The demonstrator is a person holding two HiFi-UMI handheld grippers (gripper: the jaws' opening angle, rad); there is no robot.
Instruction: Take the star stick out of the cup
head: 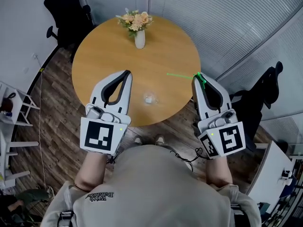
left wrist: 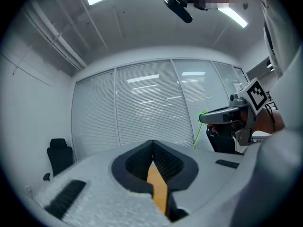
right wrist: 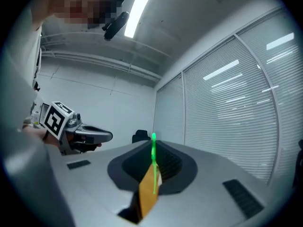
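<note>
My right gripper (head: 197,77) is shut on the thin green star stick (head: 180,74), which pokes out leftward from its tips, above the table's right edge. In the right gripper view the green star stick (right wrist: 154,167) stands pinched between the closed jaws. The small clear cup (head: 150,98) sits on the round wooden table (head: 118,56) near its front edge, between the two grippers, with nothing in it that I can make out. My left gripper (head: 127,73) is shut and holds nothing; it hovers left of the cup. The left gripper view shows the right gripper (left wrist: 222,115) with the star stick (left wrist: 199,131) hanging from it.
A white vase of flowers (head: 138,28) stands at the table's far side. Black office chairs sit at the back left (head: 66,8) and to the right (head: 265,91). White shelving (head: 12,126) lines the left wall, and glass partitions with blinds stand behind the table.
</note>
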